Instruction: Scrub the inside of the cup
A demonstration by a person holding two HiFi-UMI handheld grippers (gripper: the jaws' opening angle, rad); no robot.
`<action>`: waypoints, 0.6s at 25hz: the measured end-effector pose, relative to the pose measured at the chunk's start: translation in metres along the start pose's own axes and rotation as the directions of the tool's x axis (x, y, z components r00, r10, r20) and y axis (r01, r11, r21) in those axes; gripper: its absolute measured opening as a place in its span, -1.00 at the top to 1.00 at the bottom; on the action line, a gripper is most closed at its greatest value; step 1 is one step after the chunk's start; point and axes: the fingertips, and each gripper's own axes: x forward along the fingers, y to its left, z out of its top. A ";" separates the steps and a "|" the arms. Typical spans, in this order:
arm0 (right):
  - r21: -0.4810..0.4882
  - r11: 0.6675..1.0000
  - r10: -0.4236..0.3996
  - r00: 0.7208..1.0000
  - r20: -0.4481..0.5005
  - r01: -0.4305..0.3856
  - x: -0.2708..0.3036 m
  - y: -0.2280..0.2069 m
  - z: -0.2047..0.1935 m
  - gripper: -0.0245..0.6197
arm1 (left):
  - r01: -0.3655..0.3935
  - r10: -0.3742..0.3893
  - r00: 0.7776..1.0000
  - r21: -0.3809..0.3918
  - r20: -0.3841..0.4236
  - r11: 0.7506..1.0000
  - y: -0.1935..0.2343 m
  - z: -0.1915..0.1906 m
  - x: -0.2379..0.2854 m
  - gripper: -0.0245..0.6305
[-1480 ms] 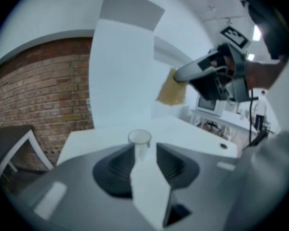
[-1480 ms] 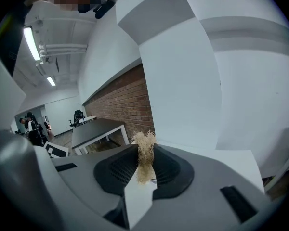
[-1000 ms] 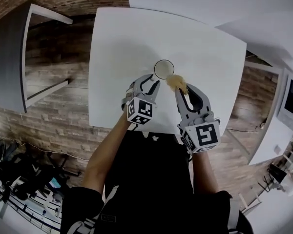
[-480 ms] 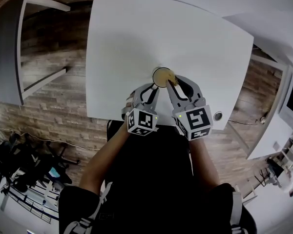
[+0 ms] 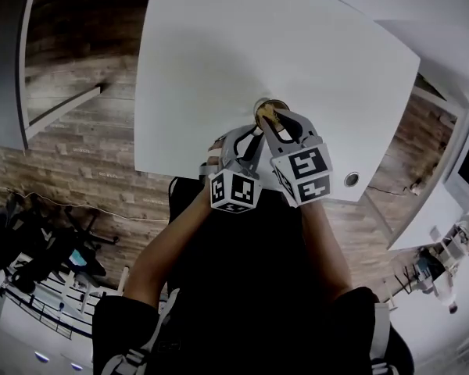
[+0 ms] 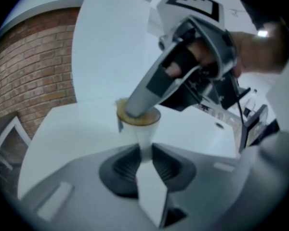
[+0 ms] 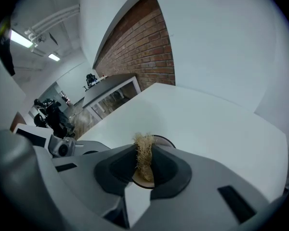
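Straw-coloured fibre scrubber [image 7: 144,146] is pinched in the right hand-held gripper [image 7: 145,166] and pressed into the mouth of the white cup [image 6: 140,129]. We find the left hand-held gripper [image 6: 143,150] clamped on the cup's lower wall, over the surface [image 5: 219,69]. We judge two risks. Sideways scrubbing force may twist the cup out of that low grip. Drag may pull the scrubber loose.
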 end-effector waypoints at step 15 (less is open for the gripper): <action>-0.774 0.631 -0.109 0.994 -0.016 0.056 -0.007 0.015 0.007 0.73 | -0.025 0.025 1.000 0.004 -0.002 1.000 0.007 -0.003 -0.001 0.70</action>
